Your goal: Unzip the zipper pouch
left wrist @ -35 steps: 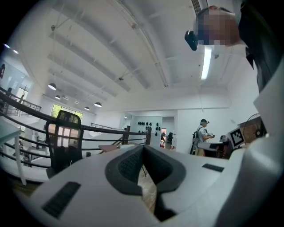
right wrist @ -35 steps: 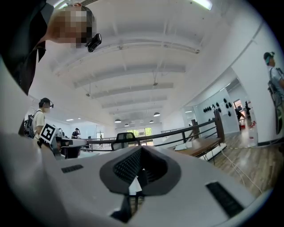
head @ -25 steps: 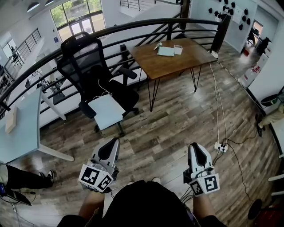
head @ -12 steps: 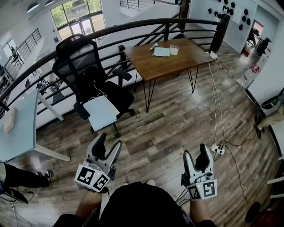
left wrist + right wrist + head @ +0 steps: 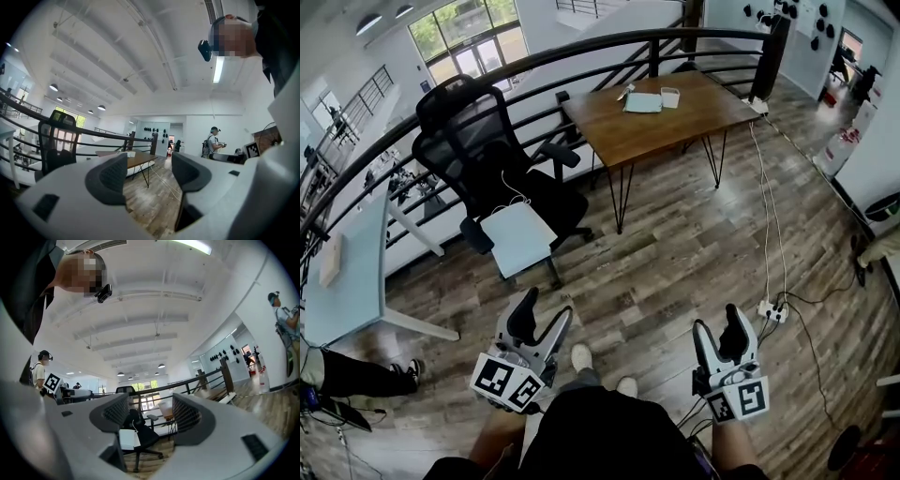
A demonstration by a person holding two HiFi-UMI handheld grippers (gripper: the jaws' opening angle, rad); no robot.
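A pale blue flat pouch [image 5: 644, 102] lies on the far wooden table [image 5: 675, 127], well away from both grippers. At the lower left of the head view my left gripper [image 5: 546, 307] is held over the wood floor. Its jaws are opening and nothing is between them. At the lower right, my right gripper [image 5: 719, 322] stands open and holds nothing. In the left gripper view the grey pads [image 5: 112, 178] frame that table [image 5: 136, 161] in the distance. In the right gripper view the jaws frame a black chair [image 5: 138, 427].
A black office chair [image 5: 502, 159] with a white flat item [image 5: 523, 236] on its seat stands ahead left. A dark curved railing [image 5: 581, 56] runs behind it. Cables and a power strip [image 5: 769, 309] lie on the floor at right. A pale desk [image 5: 352, 281] stands at left.
Both grippers' jaws have gone from shut to spread apart. Both grippers have dropped slightly lower in the head view, and the view has shifted a little.
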